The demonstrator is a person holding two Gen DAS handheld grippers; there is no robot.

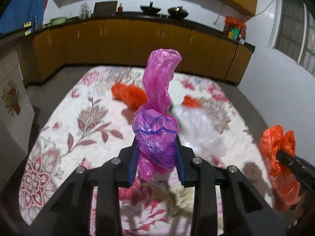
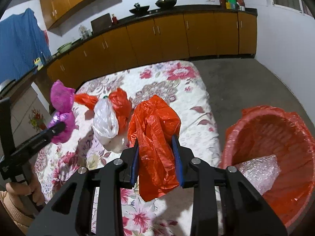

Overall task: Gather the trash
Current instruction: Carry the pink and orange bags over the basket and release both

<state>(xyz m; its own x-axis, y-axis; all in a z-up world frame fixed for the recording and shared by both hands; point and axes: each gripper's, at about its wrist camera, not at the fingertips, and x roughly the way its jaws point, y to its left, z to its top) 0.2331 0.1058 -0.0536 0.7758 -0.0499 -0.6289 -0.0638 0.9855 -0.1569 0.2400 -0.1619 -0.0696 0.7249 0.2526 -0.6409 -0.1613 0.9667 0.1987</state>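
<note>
My left gripper (image 1: 156, 143) is shut on a crumpled pink plastic bag (image 1: 157, 118) and holds it above the flowered table; the bag also shows in the right wrist view (image 2: 62, 110). My right gripper (image 2: 155, 143) is shut on a crumpled orange plastic bag (image 2: 155, 129), seen at the right in the left wrist view (image 1: 275, 153). A white plastic bag (image 2: 105, 120) and two more orange bags (image 2: 120, 106) (image 2: 85, 99) lie on the table. A red-lined trash basket (image 2: 275, 149) stands on the floor to the right and holds a piece of bubble wrap (image 2: 259, 171).
The table has a flowered cloth (image 2: 177, 82). Orange kitchen cabinets (image 2: 157, 37) with pots on the counter run along the back wall. Grey floor (image 2: 246, 82) lies between table and wall. A blue cloth (image 2: 21, 45) hangs at the left.
</note>
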